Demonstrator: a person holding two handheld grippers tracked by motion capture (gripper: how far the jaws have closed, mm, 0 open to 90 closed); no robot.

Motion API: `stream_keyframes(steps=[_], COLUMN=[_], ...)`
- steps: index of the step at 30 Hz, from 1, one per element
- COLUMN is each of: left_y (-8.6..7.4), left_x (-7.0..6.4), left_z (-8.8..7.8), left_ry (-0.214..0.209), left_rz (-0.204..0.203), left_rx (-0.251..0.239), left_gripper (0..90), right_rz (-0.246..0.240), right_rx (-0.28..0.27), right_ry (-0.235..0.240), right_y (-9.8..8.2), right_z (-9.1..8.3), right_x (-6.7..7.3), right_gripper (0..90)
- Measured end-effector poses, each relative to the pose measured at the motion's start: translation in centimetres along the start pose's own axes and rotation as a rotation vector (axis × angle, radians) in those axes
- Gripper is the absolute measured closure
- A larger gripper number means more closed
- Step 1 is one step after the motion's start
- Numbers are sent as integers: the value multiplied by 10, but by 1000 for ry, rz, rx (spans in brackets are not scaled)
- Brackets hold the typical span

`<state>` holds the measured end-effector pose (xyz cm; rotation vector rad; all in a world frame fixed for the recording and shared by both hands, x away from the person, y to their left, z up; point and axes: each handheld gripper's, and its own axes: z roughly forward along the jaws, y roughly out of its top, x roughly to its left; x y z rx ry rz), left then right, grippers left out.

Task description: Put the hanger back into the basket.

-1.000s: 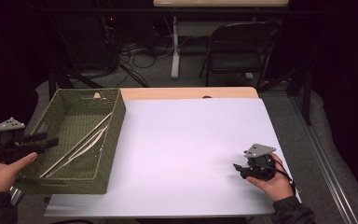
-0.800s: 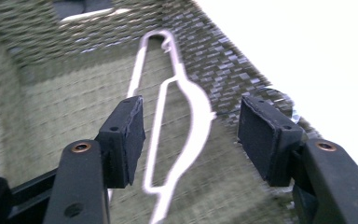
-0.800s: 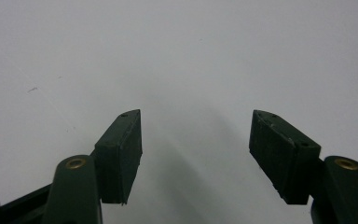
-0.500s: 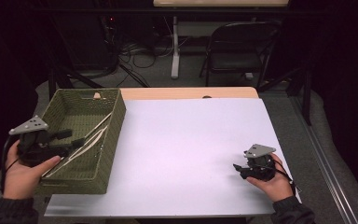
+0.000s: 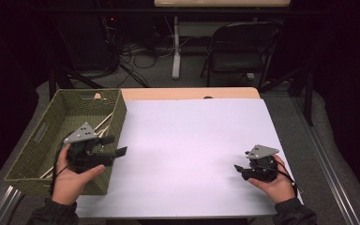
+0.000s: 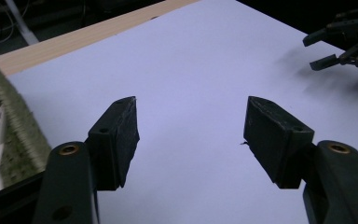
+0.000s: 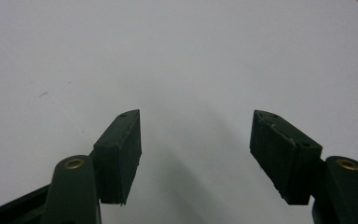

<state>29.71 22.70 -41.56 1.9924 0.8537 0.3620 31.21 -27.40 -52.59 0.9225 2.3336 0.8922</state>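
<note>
L gripper (image 5: 116,145) is held above the R wall of the woven basket (image 5: 28,154), nose aimed approx 3 o'clock in the high view. Its jaws have just been opening and are spread wide w/ nothing between them. In the L gripper view only bare white sheet (image 6: 191,56) is seen past the pads.

Step in hand is judged to be a pick from the basket, w/ L gripper not yet lined up. For a clean pick:
- nose should be swung back twd 9 o'clock and tipped down into the basket
- jaws should be kept wide till one stick is straddled
- jaw line should be set across the stick, not along it
- grip is best taken near mid-length, so the stick isn't levered vs. the wall
- one stick should be singled out, as they lie bunched

The pale sticks (image 5: 102,124) are found inside the basket, at approx 11 o'clock from L gripper, close beside it. Long axis is run from approx 7 o'clock to 1 o'clock, far ends laid up near the R wall. Which end is the tip can't be told.

R gripper (image 5: 242,161) is parked low on the sheet at the desk's (image 5: 192,93) R side, well apart from the basket, jaws also parted & empty, nose twd approx 9 o'clock.
</note>
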Motion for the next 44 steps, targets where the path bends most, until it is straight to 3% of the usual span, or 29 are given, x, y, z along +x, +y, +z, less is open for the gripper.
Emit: stream_keyframes(steps=[1, 4, 10, 15, 20, 27, 30, 31, 32, 35, 41, 43, 44], left_y=[0, -5, -20, -35, -46, -62, -71, -73, -74, -77, -85, -89, -89], left_x=[0, -18, -30, -32, -35, -38, -39, -40, -39, -39, -37, -36, -36], left_z=[0, 16, 39, 51, 60, 68, 73, 75, 77, 79, 87, 93, 93], left_ry=[0, -25, -64, -33, -45, -59, -59, -58, -58, -61, -67, -66, -66], left_rz=[0, 25, 8, 22, 27, 8, 24, 28, 31, 16, 9, 4, 4], left_rx=[0, -9, 1, 16, 39, 27, 38, 41, 46, 45, 65, 83, 83], left_gripper=[353, 353, 353, 354, 356, 355, 356, 356, 356, 356, 355, 356, 356], right_rz=[0, 0, -1, 17, 28, 22, 24, 27, 21, 30, 68, 88, 88], right_rx=[0, 1, -6, -18, -20, -7, -2, -23, 7, -11, -28, -54, -54], right_ry=[0, -1, 5, 17, 20, 26, 28, 31, 30, 30, -1, -50, -50], right_y=[0, 0, 0, -1, -3, -4, -5, -6, -6, -7, -11, -13, -13], right_z=[0, -2, -2, -3, -2, 2, 3, 5, 3, 5, 5, 1, 1], right_x=[0, 1, 1, 2, 2, 4, 5, 6, 6, 6, 0, -4, -4], right_gripper=[335, 335, 335, 334, 334, 333, 333, 334, 333, 332, 327, 327, 327])
